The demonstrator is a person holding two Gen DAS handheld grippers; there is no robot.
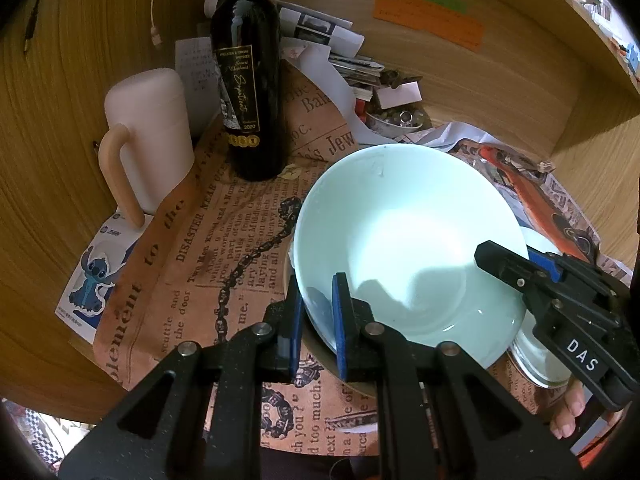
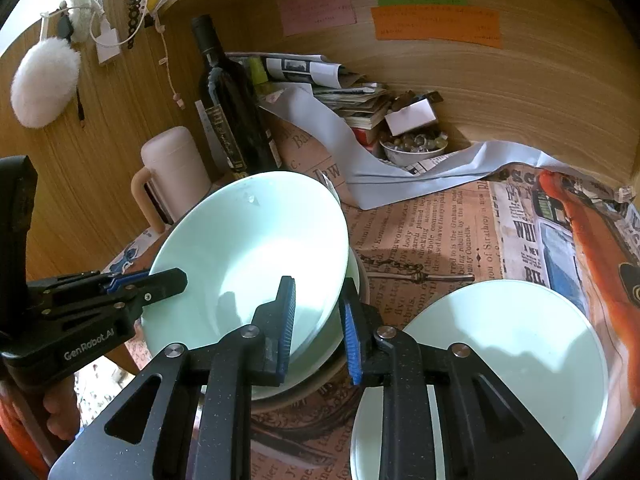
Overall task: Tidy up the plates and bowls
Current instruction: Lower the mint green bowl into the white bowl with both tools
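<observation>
Pale mint glazed ceramic is what we are handling: through the left wrist camera, our left gripper (image 1: pixel 318 316) is clamped on the near rim of the bowl (image 1: pixel 404 224), one blue pad inside the wall and one outside. The bowl is tilted, and it sits over a tan dish (image 1: pixel 320 354) whose rim peeks out beneath it. We judge the bowl stiff, fairly heavy, slick with glaze and breakable, so the rim is the only sensible hold and two opposite rim grips should stop it from swinging. The right gripper (image 1: pixel 516 270) reaches the bowl's far-right rim; from here we cannot tell how its fingers stand. The bowl holds nothing. Behind the bowl stand a wine bottle (image 1: pixel 248 80) and, left of that, a pink jug (image 1: pixel 150 136); behind-right of the bowl a small dish of trinkets (image 1: pixel 396 118) is full.

Through the right wrist camera, our right gripper (image 2: pixel 318 324) straddles the bowl's (image 2: pixel 256 248) right rim, jaws slightly apart, and we cannot be sure that both pads press. The bowl looks nested on another pale bowl (image 2: pixel 320 354) inside the tan dish. Right of the bowl lies an empty mint plate (image 2: pixel 516 352) on the newsprint cloth (image 2: pixel 432 232). The left gripper (image 2: pixel 160 280) meets the bowl's left rim.
</observation>
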